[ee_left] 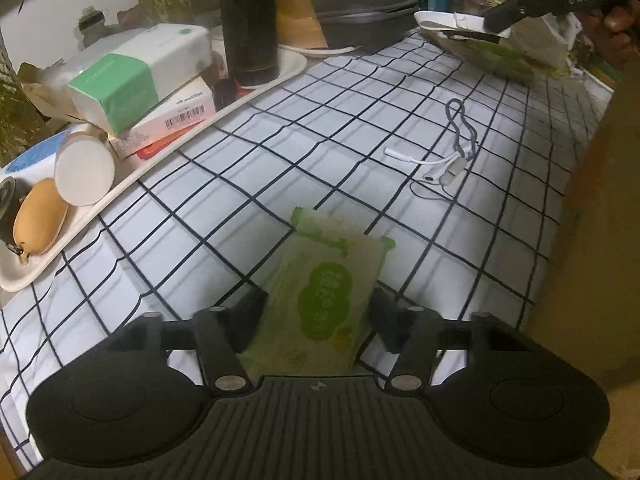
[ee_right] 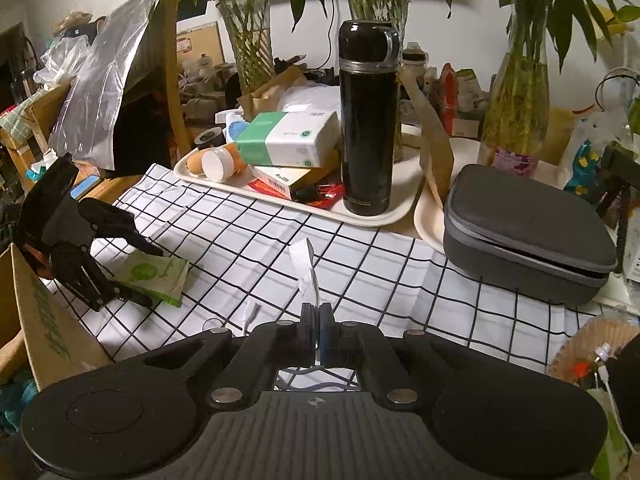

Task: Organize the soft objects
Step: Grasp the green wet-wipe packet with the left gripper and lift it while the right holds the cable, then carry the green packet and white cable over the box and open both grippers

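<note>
Closest to the left wrist camera, the left claw (ee_left: 316, 316) stands half open, one finger (ee_left: 250, 320) on each side of a green wipes pack (ee_left: 324, 292) that lies flat on the checked cloth (ee_left: 280, 152). Gaps show beside the pack, so the pads do not press on it; whether they brush its edges is unclear. From the right wrist view the same claw (ee_right: 154, 276) tilts steeply down from the left, its tips over the pack (ee_right: 154, 276), with a cardboard box (ee_right: 44, 320) just beside it at the near left.

Beyond the pack, well apart, a white and grey cable (ee_left: 452, 152) lies loose on the cloth. Along the left edge a cream tray (ee_left: 256, 92) carries a tissue pack (ee_left: 136, 76), a pink box (ee_left: 168, 120), a white-capped jar (ee_left: 84, 170) and a tall black flask (ee_left: 248, 20).

The right claw (ee_right: 318, 332) is closed tight on a thin white ribbon-like strip (ee_right: 308, 272) that rises from between its fingers. It points down at the surface. Past it stand the tray (ee_right: 360, 216) with the flask (ee_right: 368, 120), a grey zip case (ee_right: 528, 240) to the right, and glass vases of green stalks (ee_right: 516, 80) behind.
</note>
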A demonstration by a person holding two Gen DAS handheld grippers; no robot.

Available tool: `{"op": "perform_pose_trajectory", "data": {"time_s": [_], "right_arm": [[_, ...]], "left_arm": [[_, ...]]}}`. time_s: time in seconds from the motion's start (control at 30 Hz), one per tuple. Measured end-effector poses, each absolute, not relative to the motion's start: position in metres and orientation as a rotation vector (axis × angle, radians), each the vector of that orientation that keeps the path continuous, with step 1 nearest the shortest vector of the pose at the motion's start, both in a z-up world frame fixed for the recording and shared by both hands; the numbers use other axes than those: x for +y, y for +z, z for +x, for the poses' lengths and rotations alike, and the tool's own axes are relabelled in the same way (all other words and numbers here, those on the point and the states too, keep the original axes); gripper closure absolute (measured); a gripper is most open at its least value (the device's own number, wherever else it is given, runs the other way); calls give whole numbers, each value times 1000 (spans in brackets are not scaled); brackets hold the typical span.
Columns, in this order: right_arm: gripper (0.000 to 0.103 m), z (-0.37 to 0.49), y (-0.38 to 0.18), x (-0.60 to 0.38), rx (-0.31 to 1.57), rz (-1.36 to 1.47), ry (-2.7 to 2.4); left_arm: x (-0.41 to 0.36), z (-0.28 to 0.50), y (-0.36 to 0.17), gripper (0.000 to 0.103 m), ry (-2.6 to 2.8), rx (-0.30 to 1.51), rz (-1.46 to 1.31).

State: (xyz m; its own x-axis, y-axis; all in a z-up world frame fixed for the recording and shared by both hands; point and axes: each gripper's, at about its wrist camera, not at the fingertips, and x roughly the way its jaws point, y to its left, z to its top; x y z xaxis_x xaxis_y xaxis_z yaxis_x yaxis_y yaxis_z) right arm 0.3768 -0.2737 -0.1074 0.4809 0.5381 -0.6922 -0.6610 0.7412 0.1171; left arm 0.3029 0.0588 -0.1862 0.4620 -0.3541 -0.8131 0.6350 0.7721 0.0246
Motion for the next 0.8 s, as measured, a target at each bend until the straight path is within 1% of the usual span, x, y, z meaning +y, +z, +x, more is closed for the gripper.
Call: {"op": "perform_pose_trajectory", "data": {"time_s": [0.1, 0.27, 0.47, 0.8], "right_arm": [[99, 373, -105, -275, 775, -179, 731], [99, 363, -99, -275, 767, -171, 722], [99, 346, -89, -272, 742, -185, 683], [99, 321, -71, -262, 705, -192, 555]], "left_arm": [[55, 298, -186, 53, -619, 899, 378], [57, 298, -183, 54, -553, 907, 380], [68, 297, -174, 54, -378, 914, 324], [70, 269, -116, 55, -192, 792, 175]]}}
